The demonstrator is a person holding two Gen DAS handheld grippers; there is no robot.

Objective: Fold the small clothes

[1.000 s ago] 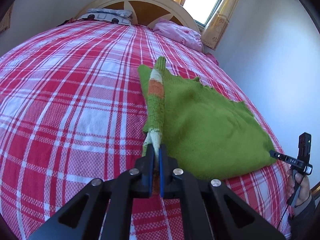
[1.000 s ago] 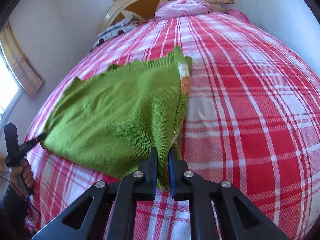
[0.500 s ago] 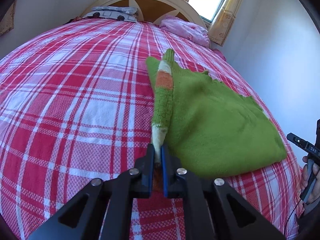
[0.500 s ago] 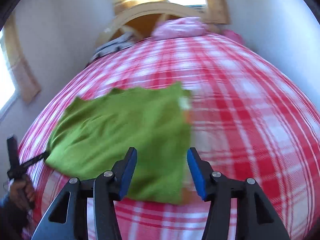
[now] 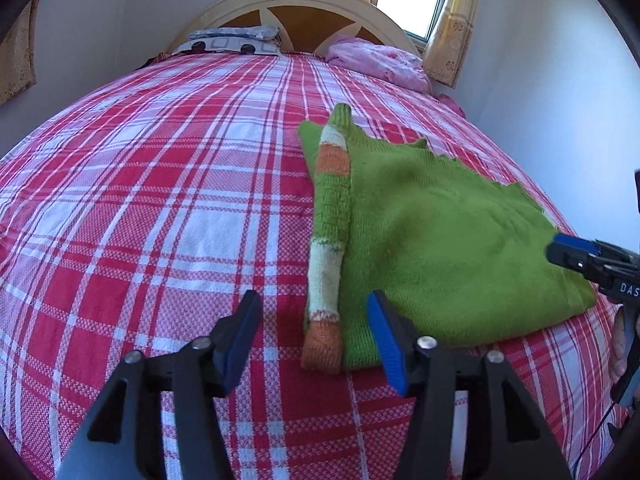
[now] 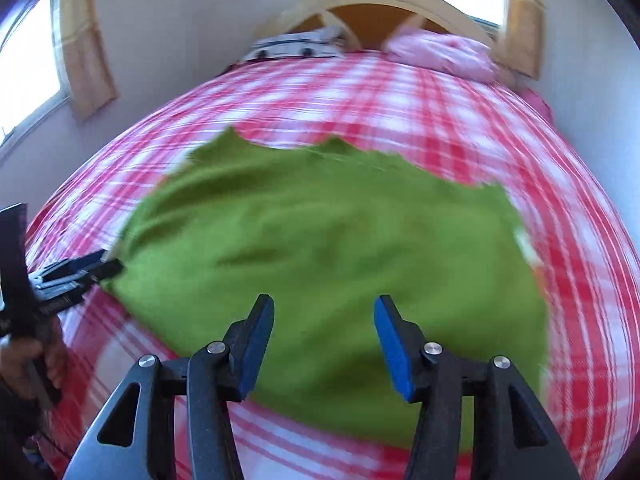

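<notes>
green knit lies loose on the bed

the green sweater (image 5: 440,248) lies folded flat on the checked bed (image 5: 160,200), toward its right edge, striped sleeve (image 5: 330,248) along the left fold. the left gripper (image 5: 314,344) is opening, the cuff lying untouched between its jaws. the right gripper (image 6: 324,344) hovers spread over the knit, holding nothing.

Both wrist views look steeply down, close over the bed (image 5: 160,200), sharing the green garment (image 5: 440,240).

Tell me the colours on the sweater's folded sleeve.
Green with white and orange bands on the sleeve, clearest in the left wrist view.
</notes>
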